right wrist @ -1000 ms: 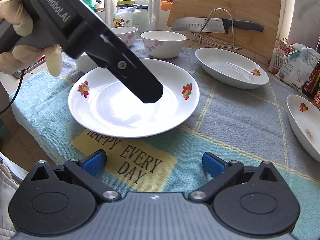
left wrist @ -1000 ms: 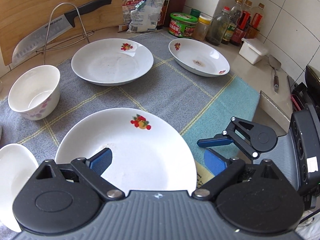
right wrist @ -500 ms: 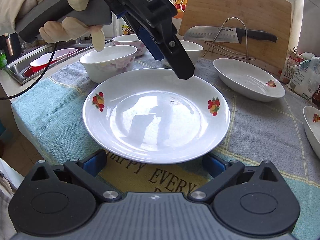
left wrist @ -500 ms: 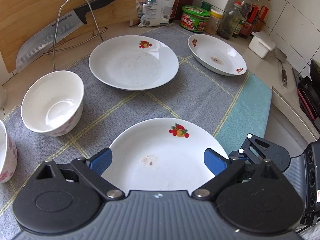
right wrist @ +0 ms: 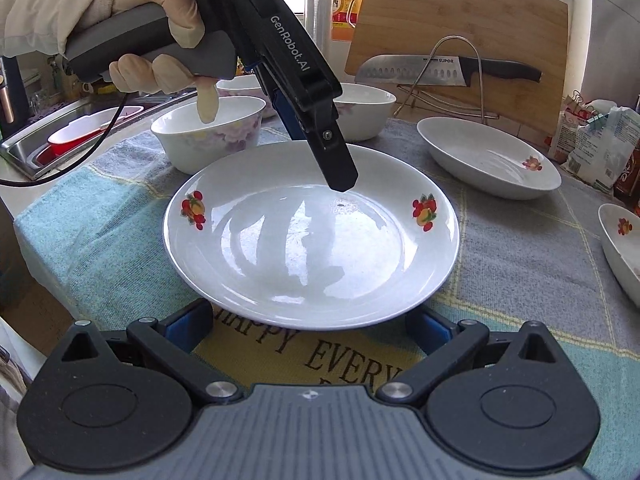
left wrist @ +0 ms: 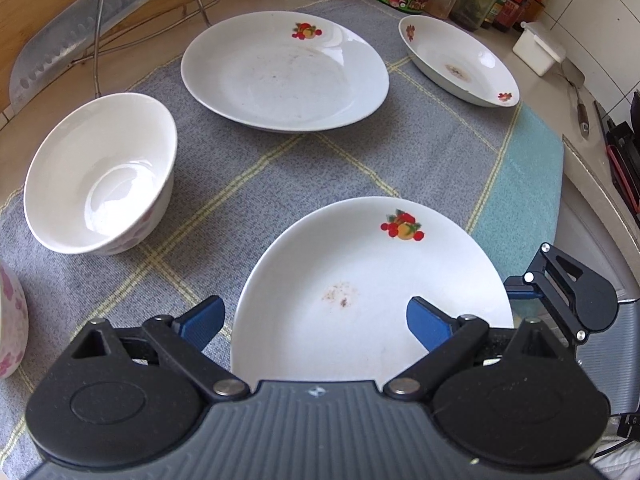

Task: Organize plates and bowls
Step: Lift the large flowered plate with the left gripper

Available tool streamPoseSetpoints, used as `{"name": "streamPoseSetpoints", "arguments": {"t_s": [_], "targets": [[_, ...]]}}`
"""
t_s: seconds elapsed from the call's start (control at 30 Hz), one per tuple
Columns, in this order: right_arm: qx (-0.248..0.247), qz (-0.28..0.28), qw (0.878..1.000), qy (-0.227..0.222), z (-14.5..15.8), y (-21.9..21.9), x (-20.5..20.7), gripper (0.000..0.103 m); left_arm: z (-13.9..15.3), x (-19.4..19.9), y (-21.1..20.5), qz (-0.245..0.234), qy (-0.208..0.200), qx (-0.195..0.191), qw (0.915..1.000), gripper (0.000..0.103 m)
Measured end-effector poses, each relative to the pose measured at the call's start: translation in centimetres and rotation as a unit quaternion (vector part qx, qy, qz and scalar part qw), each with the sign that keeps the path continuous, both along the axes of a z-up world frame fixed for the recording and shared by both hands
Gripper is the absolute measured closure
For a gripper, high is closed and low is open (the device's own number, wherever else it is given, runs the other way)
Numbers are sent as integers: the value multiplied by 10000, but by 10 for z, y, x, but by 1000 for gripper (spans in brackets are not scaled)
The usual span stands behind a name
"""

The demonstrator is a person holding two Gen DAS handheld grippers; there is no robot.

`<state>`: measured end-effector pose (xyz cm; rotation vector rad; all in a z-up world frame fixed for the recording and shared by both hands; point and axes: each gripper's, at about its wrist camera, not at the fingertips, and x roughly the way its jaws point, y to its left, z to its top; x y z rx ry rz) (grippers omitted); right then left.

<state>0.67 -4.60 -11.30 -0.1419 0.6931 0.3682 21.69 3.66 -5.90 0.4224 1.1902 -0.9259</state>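
Left gripper point(left wrist: 316, 320): matte black linkage arms, silver pivot pins, blue ribbed fingertip pads point(left wrist: 202, 322), ribbed grey housing behind. Its side, seen from the right wrist camera, carries white "GenRobot.AI" lettering, a grey handle and a trailing black cable. Right gripper point(right wrist: 310, 326): same build. The left hand point(right wrist: 160, 40) wears a pale cream glove and light sleeve.

The knife point(right wrist: 436, 69) says "SUPOR". The left gripper point(right wrist: 320, 120) says "GenRobot.AI". The cloth point(right wrist: 320, 354) says "HAPPY EVERY".
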Motion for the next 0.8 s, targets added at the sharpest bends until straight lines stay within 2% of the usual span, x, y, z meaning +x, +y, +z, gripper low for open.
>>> {"name": "streamPoseSetpoints", "arguments": {"t_s": [0.43,0.8], "targets": [[-10,-295,9996,-30,0,9,2,0,-6,1,-10,-408,225,164,9988,9],[32,-335,9994,92,3,7,3,0,-7,4,-10,-363,315,149,9987,9]]}}
